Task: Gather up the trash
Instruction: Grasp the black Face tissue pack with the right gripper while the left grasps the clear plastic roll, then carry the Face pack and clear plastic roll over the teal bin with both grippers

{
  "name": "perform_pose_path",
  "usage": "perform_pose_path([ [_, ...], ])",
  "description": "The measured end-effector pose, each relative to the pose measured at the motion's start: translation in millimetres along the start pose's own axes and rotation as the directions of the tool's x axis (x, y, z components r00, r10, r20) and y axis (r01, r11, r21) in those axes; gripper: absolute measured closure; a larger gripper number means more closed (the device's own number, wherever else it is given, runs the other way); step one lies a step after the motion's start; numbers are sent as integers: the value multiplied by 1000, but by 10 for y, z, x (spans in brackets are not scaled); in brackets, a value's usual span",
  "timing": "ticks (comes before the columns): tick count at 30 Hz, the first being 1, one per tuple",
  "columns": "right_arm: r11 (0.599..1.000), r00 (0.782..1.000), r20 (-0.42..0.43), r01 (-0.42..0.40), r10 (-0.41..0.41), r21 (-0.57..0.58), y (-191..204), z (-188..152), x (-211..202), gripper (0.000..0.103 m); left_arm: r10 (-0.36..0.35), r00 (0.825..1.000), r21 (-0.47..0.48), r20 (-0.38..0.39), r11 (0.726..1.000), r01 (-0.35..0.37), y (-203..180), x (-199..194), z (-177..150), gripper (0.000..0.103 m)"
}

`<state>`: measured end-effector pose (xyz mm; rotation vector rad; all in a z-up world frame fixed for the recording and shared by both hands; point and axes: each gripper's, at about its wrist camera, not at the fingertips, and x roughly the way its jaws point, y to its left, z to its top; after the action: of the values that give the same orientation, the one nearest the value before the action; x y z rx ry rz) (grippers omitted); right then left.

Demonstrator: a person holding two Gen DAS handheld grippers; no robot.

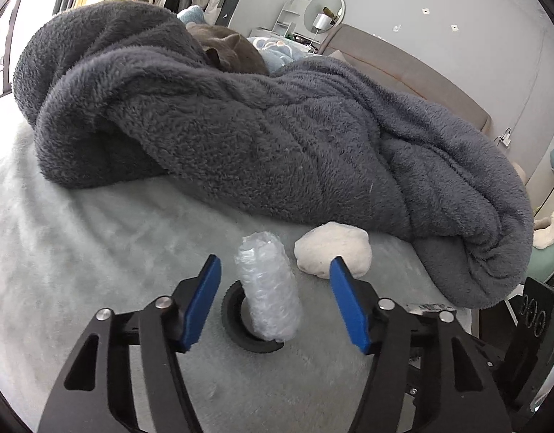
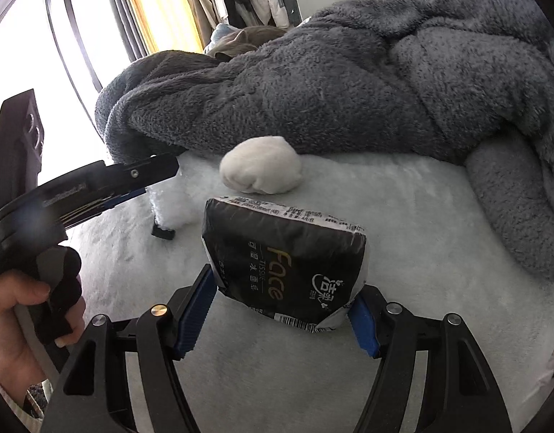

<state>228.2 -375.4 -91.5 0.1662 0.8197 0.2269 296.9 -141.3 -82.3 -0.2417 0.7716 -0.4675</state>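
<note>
Right gripper (image 2: 280,310), nearest: jaws clamped on a black tissue pack (image 2: 284,267), held above the pale bed cover (image 2: 403,198). Left gripper (image 1: 273,303): jaws apart, straddling an upright bubble-wrap roll (image 1: 267,288) seated in a black ring (image 1: 233,319) near the bed's front edge; pads should close evenly, squarely, without crushing or tipping it. Beyond: white wad (image 1: 332,252), touching the grey blanket (image 1: 277,126).

The black ring (image 1: 240,324) is half covered by the bubble-wrap roll (image 1: 267,288) lying across it — its far rim stays unseen. The grey blanket (image 1: 240,133) buries the white bundle's (image 1: 332,250) back edge.
</note>
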Motion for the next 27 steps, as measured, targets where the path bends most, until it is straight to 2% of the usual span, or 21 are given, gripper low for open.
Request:
perform_pose_path([
  [6, 1000, 1000, -2, -1, 1, -5, -68, -31, -39, 34, 12, 1000, -2, 5, 1000, -12, -40, 66, 1, 52],
  [8, 1000, 1000, 0, 0, 0, -4, -93, -36, -66, 34, 18, 1000, 5, -3, 1000, -18, -59, 96, -10, 60],
  [10, 1000, 1000, 1, 1, -1, -1, -121, -39, -99, 34, 20, 1000, 6, -6, 1000, -20, -87, 131, -12, 73],
  [14, 1000, 1000, 5, 7, -8, 14, -194, -62, -190, 34, -16, 1000, -11, 14, 1000, 16, -98, 108, -14, 74],
  [22, 998, 1000, 0, 7, -7, 59, -260, -114, -355, 34, -135, 990, -44, 30, 990, 136, -195, -115, -82, 75],
  [27, 999, 1000, -10, 22, -21, 41, -175, -163, -433, 34, -166, 986, -64, 32, 984, 168, -230, -303, -166, 75],
])
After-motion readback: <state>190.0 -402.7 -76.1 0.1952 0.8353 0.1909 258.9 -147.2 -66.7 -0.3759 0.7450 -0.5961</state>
